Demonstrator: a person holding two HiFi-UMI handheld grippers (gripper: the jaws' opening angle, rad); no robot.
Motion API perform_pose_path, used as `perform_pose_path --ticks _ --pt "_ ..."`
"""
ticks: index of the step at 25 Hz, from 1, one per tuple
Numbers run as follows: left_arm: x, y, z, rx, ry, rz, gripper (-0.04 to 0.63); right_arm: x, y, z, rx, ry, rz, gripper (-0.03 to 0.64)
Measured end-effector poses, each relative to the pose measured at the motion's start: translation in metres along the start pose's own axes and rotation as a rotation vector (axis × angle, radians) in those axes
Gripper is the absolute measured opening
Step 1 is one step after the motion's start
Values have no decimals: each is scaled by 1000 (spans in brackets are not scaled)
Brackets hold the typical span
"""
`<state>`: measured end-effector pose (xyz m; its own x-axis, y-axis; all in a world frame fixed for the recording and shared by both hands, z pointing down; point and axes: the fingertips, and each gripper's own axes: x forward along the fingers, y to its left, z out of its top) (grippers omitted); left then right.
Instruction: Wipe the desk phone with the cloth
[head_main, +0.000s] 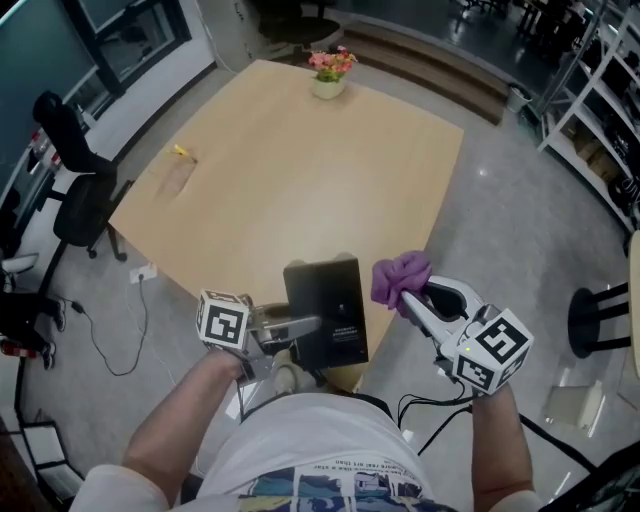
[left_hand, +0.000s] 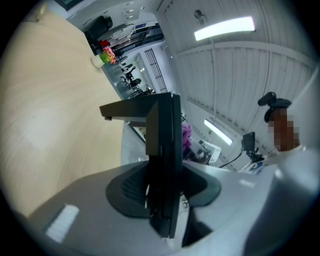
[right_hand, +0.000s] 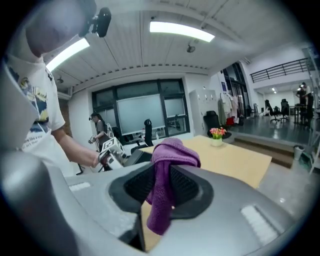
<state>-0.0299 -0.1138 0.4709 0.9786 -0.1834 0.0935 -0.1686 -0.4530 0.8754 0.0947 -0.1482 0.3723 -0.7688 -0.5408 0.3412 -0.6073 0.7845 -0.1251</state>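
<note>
The black desk phone (head_main: 325, 310) is a flat dark slab held over the near edge of the wooden table (head_main: 300, 180). My left gripper (head_main: 305, 325) is shut on its left side; in the left gripper view the phone (left_hand: 162, 145) stands edge-on between the pads of that gripper (left_hand: 162, 200). To the right of the phone, my right gripper (head_main: 408, 298) is shut on a bunched purple cloth (head_main: 398, 277). In the right gripper view the cloth (right_hand: 167, 180) hangs between the jaws of the right gripper (right_hand: 162, 192), and the phone (right_hand: 135, 157) shows beyond it to the left. Cloth and phone sit close together but apart.
A pot of pink flowers (head_main: 330, 70) stands at the table's far edge, and a small yellow object (head_main: 181, 152) lies at the left. A black office chair (head_main: 75, 190) is left of the table, with a stool (head_main: 600, 320) and shelving on the right.
</note>
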Motion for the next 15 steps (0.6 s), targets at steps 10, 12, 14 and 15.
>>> perform_pose_path --ticks 10,12,14,15 --pt "18 -34 -30 8 96 -33 183 38 37 87 -95 -111 444 91" --pt "19 -41 -34 16 106 -39 183 47 51 85 -107 -79 547 91" --pt "21 -48 -39 24 112 -46 183 55 66 77 -128 -33 644 91" --pt "21 -50 -41 28 113 -50 183 59 72 72 -137 -11 684 92"
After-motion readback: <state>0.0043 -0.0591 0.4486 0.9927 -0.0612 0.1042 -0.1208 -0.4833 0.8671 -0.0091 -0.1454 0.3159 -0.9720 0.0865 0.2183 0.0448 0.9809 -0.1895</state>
